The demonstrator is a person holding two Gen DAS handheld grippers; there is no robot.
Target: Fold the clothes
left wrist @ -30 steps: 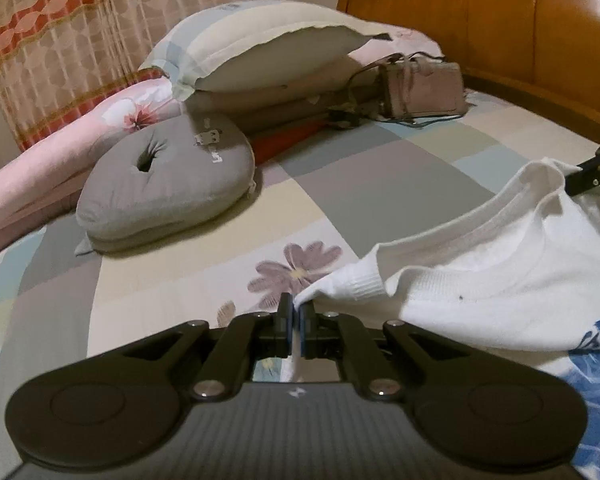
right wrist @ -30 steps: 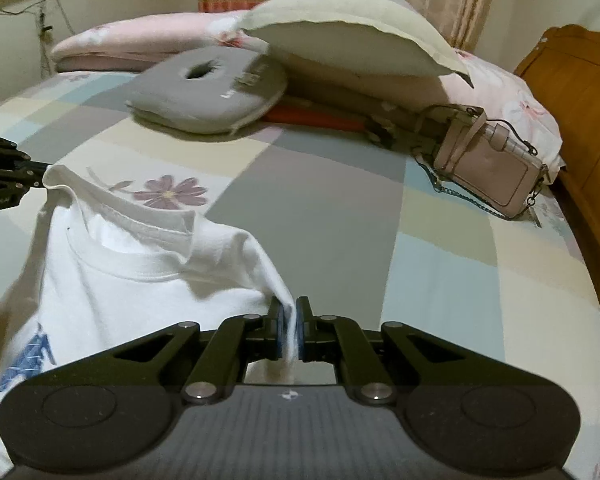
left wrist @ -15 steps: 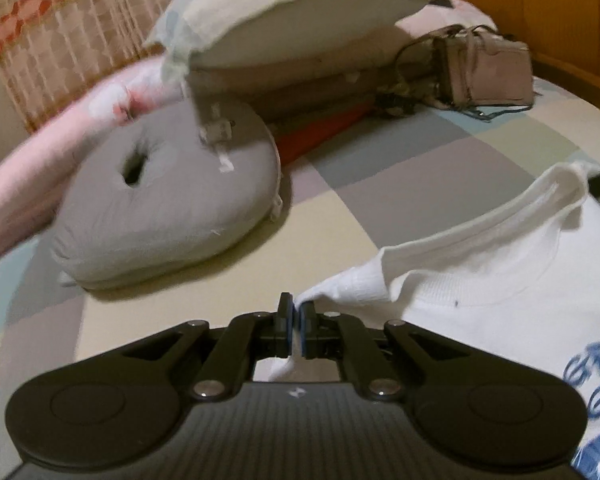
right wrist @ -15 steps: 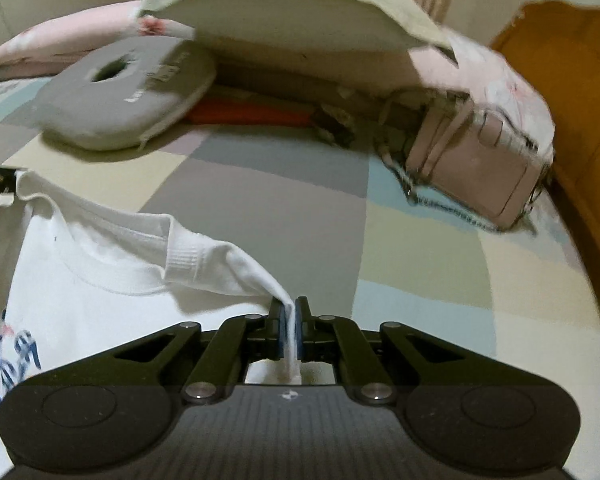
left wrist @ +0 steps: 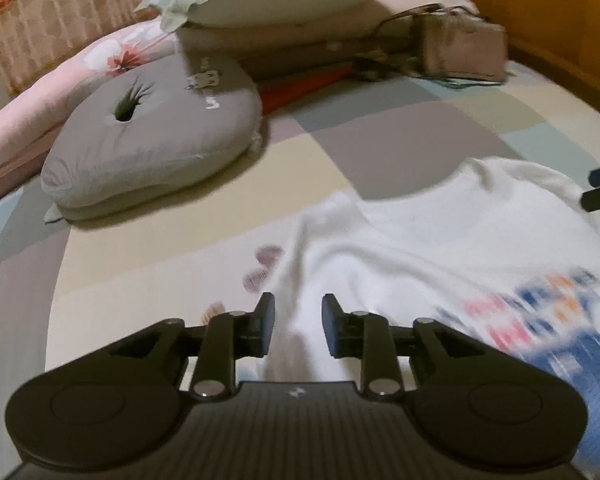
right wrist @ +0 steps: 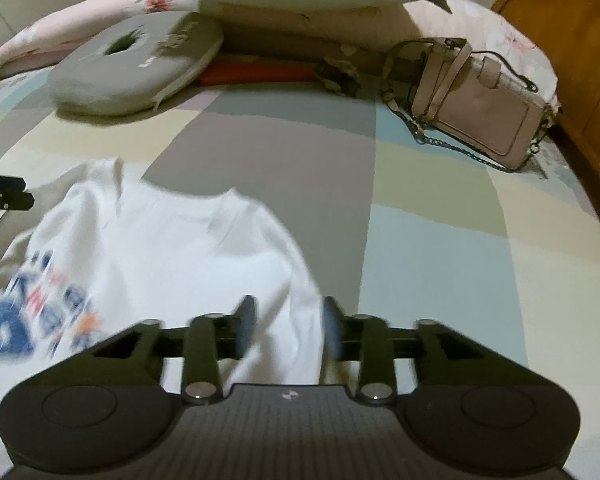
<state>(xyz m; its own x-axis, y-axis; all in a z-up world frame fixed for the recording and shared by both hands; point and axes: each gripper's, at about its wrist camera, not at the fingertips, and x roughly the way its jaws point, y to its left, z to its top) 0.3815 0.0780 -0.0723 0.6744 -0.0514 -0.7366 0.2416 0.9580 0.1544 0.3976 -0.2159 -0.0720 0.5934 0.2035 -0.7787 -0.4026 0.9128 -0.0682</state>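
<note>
Left gripper [left wrist: 298, 330] opening, right gripper [right wrist: 287, 330] opening too, pads clear of the white printed cotton T-shirt [left wrist: 440, 248] whose fabric lies between them, spread on the pastel checked bedsheet [right wrist: 440, 240]. Beyond: grey doughnut-shaped cushion [left wrist: 148, 136], pink leather handbag [right wrist: 480, 116].

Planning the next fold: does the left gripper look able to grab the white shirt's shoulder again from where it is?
Probably yes: the left gripper is opening with the white shirt lying between its jaws, nothing in the way.
</note>
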